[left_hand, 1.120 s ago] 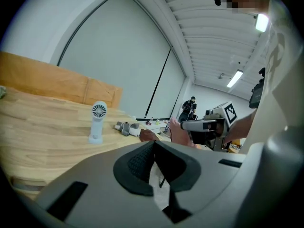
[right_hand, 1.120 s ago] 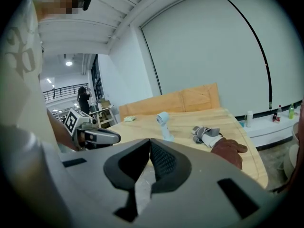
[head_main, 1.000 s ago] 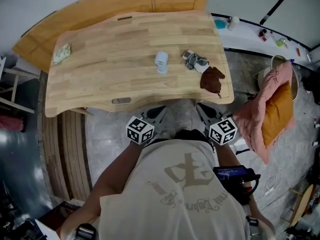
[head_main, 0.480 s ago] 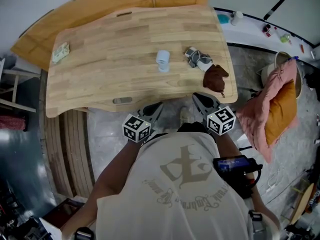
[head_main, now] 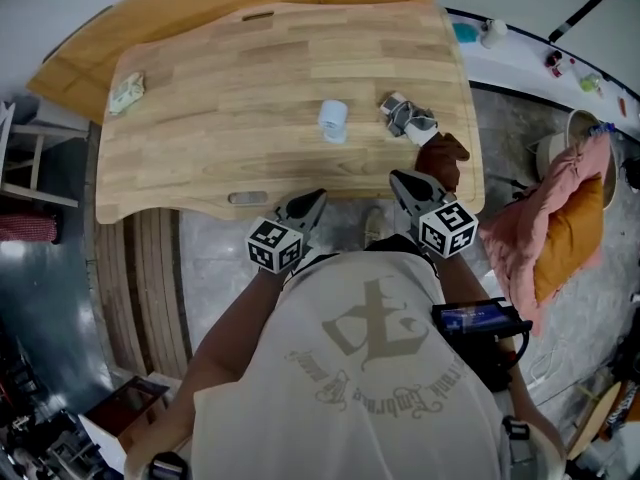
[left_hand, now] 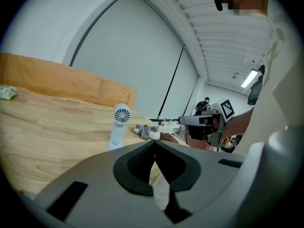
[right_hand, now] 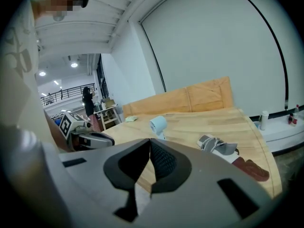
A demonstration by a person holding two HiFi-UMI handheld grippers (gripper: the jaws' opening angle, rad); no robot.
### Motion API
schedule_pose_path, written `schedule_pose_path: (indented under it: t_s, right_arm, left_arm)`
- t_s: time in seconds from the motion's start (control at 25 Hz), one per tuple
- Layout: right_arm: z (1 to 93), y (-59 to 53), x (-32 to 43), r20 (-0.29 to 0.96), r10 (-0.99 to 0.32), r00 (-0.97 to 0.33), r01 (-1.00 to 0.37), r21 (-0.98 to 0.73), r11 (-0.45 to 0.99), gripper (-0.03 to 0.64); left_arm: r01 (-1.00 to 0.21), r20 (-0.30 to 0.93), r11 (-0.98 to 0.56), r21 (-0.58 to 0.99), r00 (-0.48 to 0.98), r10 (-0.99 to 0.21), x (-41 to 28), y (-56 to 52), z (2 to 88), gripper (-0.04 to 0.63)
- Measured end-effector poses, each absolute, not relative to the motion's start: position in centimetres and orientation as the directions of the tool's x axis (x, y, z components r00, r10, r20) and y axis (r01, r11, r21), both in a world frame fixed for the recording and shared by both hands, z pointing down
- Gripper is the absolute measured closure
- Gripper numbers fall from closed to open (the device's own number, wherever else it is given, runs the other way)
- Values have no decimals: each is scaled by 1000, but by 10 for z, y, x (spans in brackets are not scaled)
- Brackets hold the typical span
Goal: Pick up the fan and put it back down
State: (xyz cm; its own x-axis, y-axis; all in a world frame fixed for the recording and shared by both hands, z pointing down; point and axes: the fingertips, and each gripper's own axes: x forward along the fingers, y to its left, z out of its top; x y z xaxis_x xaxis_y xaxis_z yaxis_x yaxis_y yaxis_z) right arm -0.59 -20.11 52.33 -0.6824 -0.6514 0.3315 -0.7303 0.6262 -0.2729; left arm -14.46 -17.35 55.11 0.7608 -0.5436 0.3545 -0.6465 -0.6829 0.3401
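Observation:
A small pale blue fan [head_main: 332,120] stands upright near the middle of the wooden table [head_main: 200,128]. It also shows in the left gripper view as a fan [left_hand: 119,126] ahead and to the left, and in the right gripper view as a fan [right_hand: 158,124] just above the jaw tips. My left gripper [head_main: 316,199] hovers at the table's near edge, short of the fan, its jaws shut and empty [left_hand: 154,143]. My right gripper [head_main: 397,177] is over the near edge to the fan's right, also shut on nothing [right_hand: 150,140].
A grey and white bundle [head_main: 408,118] and a brown object [head_main: 441,158] lie right of the fan. A crumpled greenish scrap [head_main: 126,93] sits at the far left. Pink and orange cushions [head_main: 560,218] are piled off the table's right side. An orange board [head_main: 200,8] stands behind.
Both grippers have moved forward, from below the table's near edge up to it, closer to the fan. Their jaws stayed shut. The fan has not moved.

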Motion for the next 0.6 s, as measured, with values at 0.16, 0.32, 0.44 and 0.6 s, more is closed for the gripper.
schedule_pose_path:
  t_s: [0.16, 0.32, 0.44, 0.6]
  right_arm:
    - [525, -215, -2, 334, -636, -696, -717, -280, 638, 601]
    - [529, -232, 6, 341, -615, -710, -702, -290, 650, 601]
    - [530, -247, 13, 345, -598, -723, -689, -298, 661, 601]
    - [532, -264, 15, 344, -573, -744, -665, -296, 686, 601]
  left_arm:
    - [-673, 369, -664, 326, 737, -566, -142, -188, 555, 584]
    - [-709, 393, -634, 308, 702, -594, -137, -207, 562, 584]
    - [-731, 407, -612, 303, 679, -610, -129, -223, 569, 584]
    - [-754, 411, -581, 305, 655, -634, -127, -244, 573, 584]
